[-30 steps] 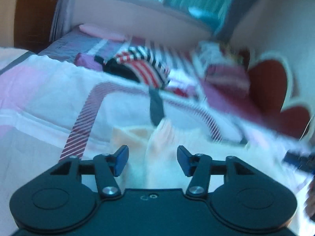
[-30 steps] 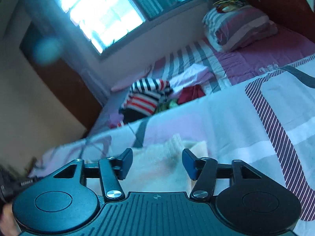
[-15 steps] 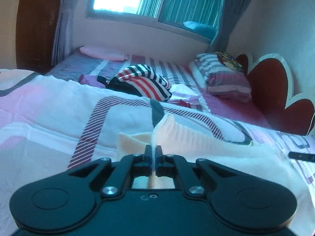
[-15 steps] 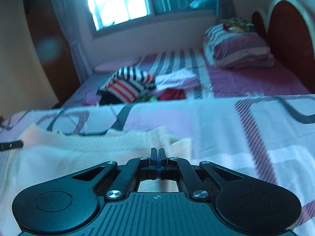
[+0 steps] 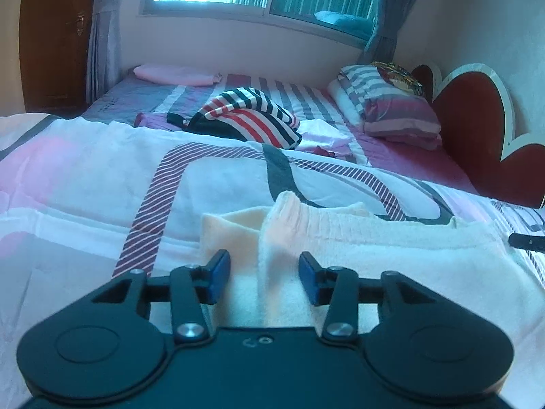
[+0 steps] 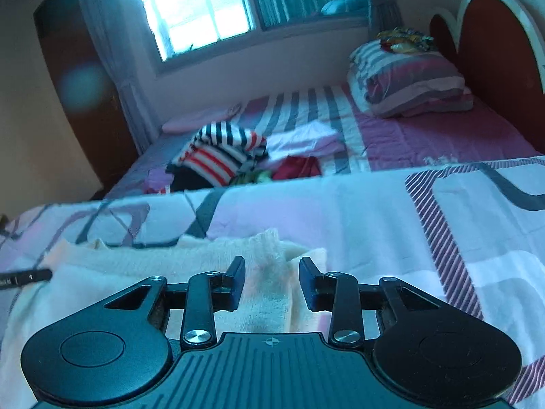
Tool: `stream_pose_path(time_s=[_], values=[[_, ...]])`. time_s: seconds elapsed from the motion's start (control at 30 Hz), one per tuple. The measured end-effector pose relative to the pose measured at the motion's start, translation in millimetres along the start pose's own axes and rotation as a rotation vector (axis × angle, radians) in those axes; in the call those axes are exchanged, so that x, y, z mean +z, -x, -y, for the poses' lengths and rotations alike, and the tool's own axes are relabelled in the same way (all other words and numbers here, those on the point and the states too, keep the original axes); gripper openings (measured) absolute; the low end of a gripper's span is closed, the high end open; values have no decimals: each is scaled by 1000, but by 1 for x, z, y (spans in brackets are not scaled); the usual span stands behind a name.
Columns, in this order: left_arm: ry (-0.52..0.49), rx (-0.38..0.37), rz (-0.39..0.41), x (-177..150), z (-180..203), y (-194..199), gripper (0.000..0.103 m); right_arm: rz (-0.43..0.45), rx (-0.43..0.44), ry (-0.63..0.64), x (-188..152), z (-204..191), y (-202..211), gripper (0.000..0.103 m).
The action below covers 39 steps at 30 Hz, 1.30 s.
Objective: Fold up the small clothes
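Both sets of tongs are spread wide now: the left gripper (image 5: 264, 277) and the right gripper (image 6: 271, 283) each straddle a raised ridge of the cream knit garment (image 5: 374, 238), which lies flat on the patterned quilt (image 5: 102, 177), and neither is pinching it. Half a second ago both were clamped tight on that fabric, so they've let go. The striped clothes pile (image 5: 245, 119) sits further up the bed.

The cream garment (image 5: 374, 248) runs under the left gripper's body; the headboard (image 6: 494, 44) is cut by the frame edge.
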<state>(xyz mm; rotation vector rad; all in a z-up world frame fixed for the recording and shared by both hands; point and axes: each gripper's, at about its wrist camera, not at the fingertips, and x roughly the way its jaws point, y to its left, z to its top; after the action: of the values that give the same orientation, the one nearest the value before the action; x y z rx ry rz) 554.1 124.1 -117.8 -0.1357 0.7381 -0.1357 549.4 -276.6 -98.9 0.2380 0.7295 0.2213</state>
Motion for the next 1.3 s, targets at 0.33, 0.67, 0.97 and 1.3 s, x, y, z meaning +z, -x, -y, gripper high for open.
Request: stream_pose_path(time_s=[0.33, 0.67, 0.97, 1.3], values=[[13, -19, 61, -1, 0, 7, 2, 21, -37, 40, -5, -7, 4, 1], [-130, 86, 161, 4, 37, 31, 71, 65, -53, 122, -9, -25, 9, 57], [-280, 33, 39, -7, 112, -18, 74, -85, 89, 310, -26, -121, -47, 74], [-224, 161, 130, -9, 58, 8, 72, -3, -146, 168, -18, -33, -23, 71]])
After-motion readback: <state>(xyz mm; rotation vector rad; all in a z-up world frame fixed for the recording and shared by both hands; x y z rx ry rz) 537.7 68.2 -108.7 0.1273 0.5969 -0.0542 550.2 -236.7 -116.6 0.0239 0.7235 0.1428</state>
